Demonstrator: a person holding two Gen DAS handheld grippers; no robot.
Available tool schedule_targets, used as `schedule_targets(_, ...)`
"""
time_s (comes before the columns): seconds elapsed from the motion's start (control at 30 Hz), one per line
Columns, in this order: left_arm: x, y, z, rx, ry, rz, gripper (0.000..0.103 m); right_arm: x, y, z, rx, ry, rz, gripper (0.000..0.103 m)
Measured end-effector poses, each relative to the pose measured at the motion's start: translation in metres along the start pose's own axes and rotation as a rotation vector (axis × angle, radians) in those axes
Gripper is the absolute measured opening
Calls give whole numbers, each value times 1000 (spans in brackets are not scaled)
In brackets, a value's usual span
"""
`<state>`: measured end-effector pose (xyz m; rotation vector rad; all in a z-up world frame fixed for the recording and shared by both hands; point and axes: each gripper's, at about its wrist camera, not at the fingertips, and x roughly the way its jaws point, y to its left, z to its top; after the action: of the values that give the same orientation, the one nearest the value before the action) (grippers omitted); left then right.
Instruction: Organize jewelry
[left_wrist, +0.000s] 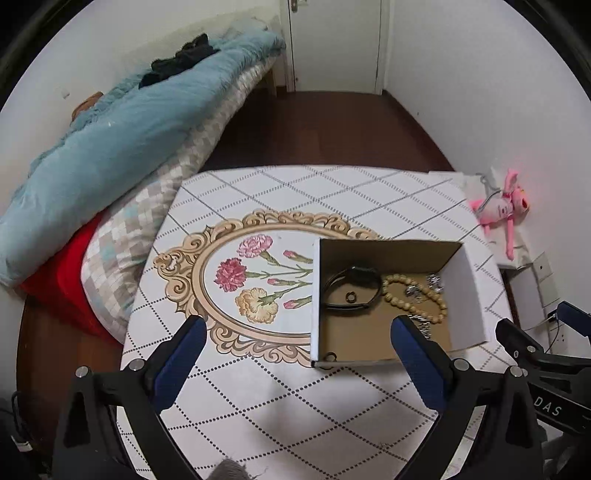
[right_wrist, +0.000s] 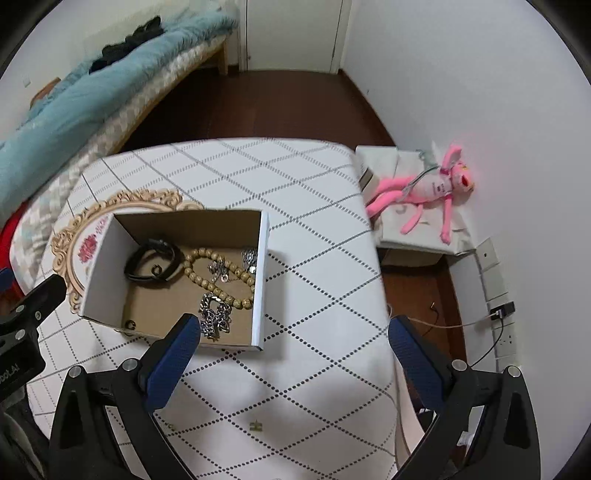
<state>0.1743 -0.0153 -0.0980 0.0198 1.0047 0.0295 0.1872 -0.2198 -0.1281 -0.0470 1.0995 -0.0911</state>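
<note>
Both my left gripper (left_wrist: 297, 350) and right gripper (right_wrist: 293, 345) gape empty; the chain (right_wrist: 214, 317) in the box (right_wrist: 260, 277) looks heavy, limp and slippery, so I'd pinch a bunched clump.

My own right finger (left_wrist: 417, 365) covered most of the silver chain (left_wrist: 424, 326) near the box's (left_wrist: 461, 295) front wall, and the small silver pieces (left_wrist: 434, 282) by its right wall were too tiny to name. The table's (right_wrist: 314, 387) near edge was cut off by the frame.

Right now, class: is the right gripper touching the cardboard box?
Cannot tell. In the right wrist view the right gripper is open, one finger overlapping the cardboard box near edge, hiding any gap or contact there.
</note>
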Motion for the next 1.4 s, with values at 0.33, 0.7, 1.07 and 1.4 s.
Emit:
schedule_targets(0.33, -55, -4, -2, 2, -92, -32, 102, -68, -6, -8, 24, -119, 13, 103)
schedule_targets(0.7, -34, -1, -35, -2, 12, 5, 102, -36, -12, -51, 46, 17, 85, 103)
schedule_targets(1.07, 46, -1, -105, 36, 216, 84, 102, 57, -2, -119, 90, 167, 204, 69)
schedule_targets(1.4, 57, -5, -127, 47, 269, 50, 102, 54, 21, -135, -4, 85, 123, 12)
